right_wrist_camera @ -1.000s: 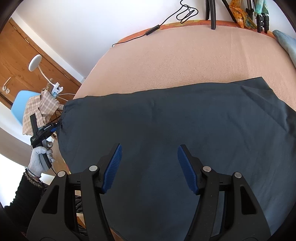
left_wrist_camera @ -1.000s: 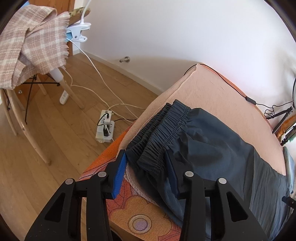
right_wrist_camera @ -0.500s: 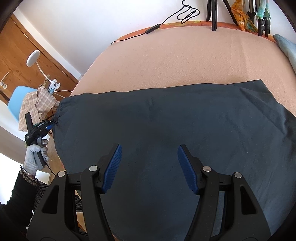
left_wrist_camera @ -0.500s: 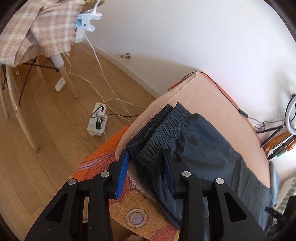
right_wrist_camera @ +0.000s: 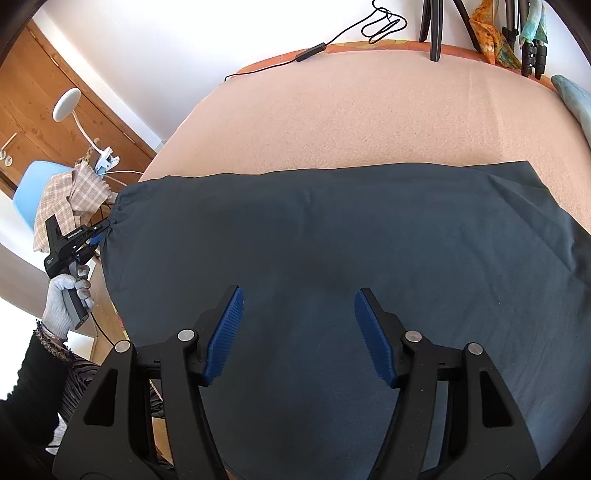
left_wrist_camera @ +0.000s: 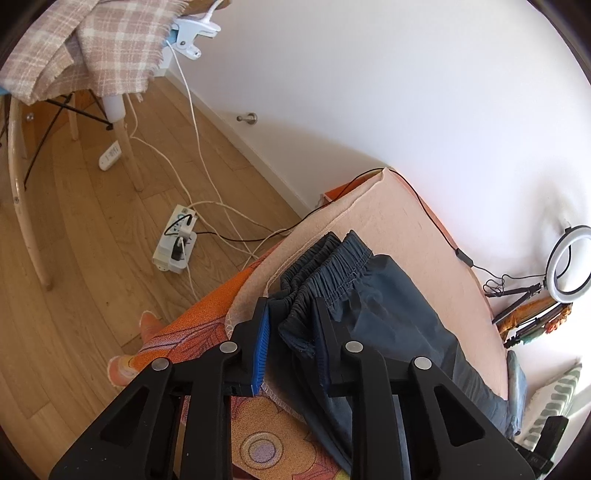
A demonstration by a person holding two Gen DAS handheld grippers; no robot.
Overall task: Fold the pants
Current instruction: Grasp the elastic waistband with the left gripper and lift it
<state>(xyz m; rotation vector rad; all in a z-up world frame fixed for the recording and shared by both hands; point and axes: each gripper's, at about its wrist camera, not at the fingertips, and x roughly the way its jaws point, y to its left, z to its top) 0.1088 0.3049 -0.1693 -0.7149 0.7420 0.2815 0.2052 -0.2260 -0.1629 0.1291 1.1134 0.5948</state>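
Dark slate-blue lightweight pants (right_wrist_camera: 351,258) lie spread flat on a bed covered by a peach-pink terry sheet (right_wrist_camera: 351,122), with an orange flower-patterned cover (left_wrist_camera: 207,332) showing beneath the sheet at the bed's left edge. The pants run across the bed, the gathered elastic waistband (left_wrist_camera: 325,266) at the left edge and the leg end toward the right edge.

At the far left, beyond the bed, a pink-and-cream checked cloth (left_wrist_camera: 85,44) is draped over a light wooden chair, and a white clip-on lamp (right_wrist_camera: 74,110) is clamped beside it. A white power strip (left_wrist_camera: 175,245) with cords lies on the wooden floor near the bed's left edge.

In the right wrist view, a hand in a white knit glove (right_wrist_camera: 64,299) holds the left hand-held gripper (left_wrist_camera: 291,336) at the bed's left edge. Its blue-padded fingers (left_wrist_camera: 260,350) have narrowed around the near corner of the waistband, with a bunch of the elastic between them; whether the pads are pressing the fabric cannot be told.

The right hand-held gripper (right_wrist_camera: 297,336) hovers over the middle of the pants near the bed's front edge, its blue ribbed pads (right_wrist_camera: 225,336) spread wide apart and holding nothing.

At the bed's far right corner stand a white ring light on a black tripod (left_wrist_camera: 565,266) and a black cable (right_wrist_camera: 384,22) along the wall.
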